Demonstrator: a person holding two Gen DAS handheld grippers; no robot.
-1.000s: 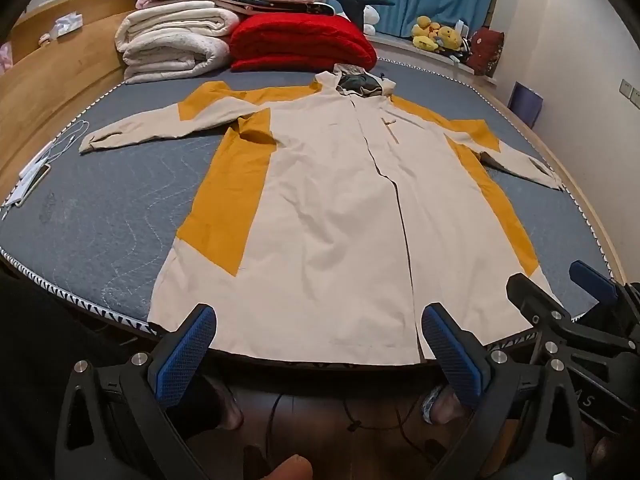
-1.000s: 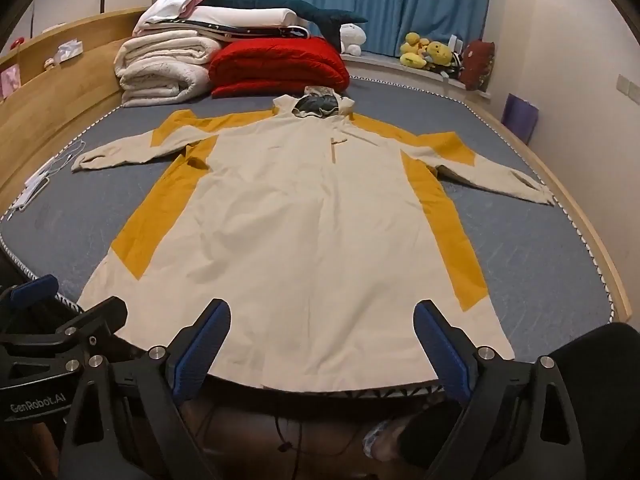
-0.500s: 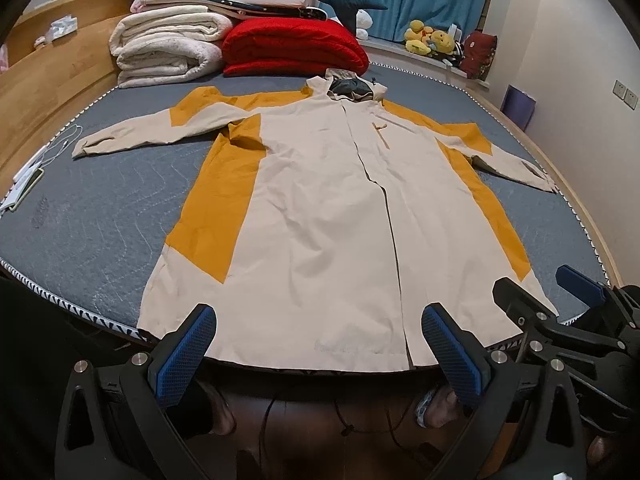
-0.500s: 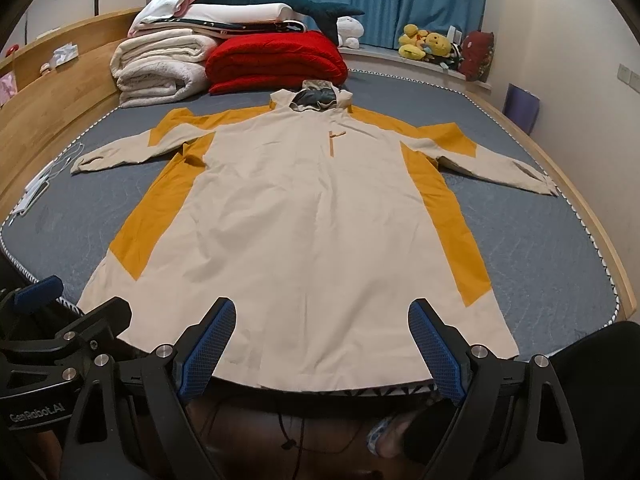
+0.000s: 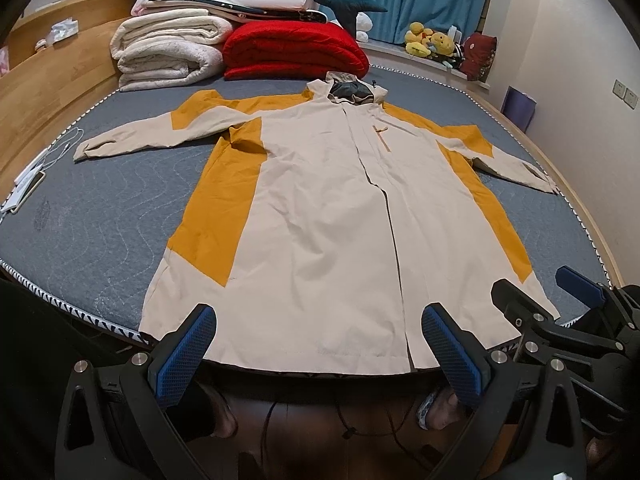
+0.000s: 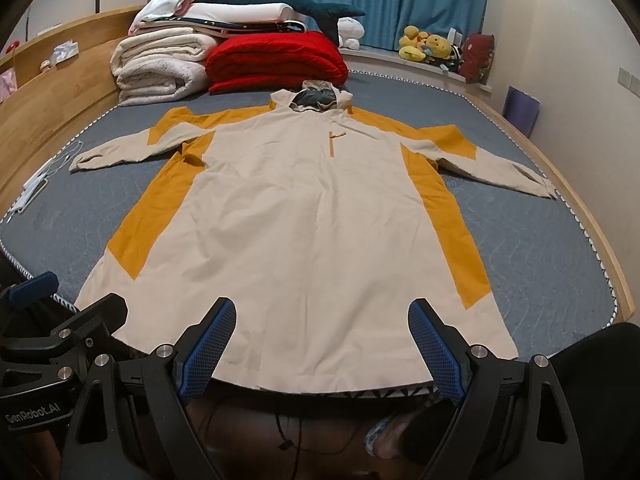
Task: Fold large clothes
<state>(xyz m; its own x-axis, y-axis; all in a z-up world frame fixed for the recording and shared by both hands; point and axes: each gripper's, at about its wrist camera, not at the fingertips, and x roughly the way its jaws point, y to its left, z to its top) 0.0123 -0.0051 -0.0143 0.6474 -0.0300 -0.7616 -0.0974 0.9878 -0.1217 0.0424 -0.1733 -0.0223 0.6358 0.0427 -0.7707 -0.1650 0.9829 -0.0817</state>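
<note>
From your left wrist, the left tongs [image 5: 318, 344] gape released above the hem of the long beige-and-mustard hooded coat [image 5: 320, 208], spread flat on the grey quilted bed [image 5: 100, 216]. From your right wrist, the right tongs [image 6: 322, 340] likewise gape, grasping nothing, over the coat's hem.

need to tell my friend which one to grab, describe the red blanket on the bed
Start at the grey mattress, where a cream and mustard coat lies spread flat. Beyond its hood, at the bed's far end, sits the folded red blanket. It is the only red bundle, right of the stacked cream blankets.
</note>
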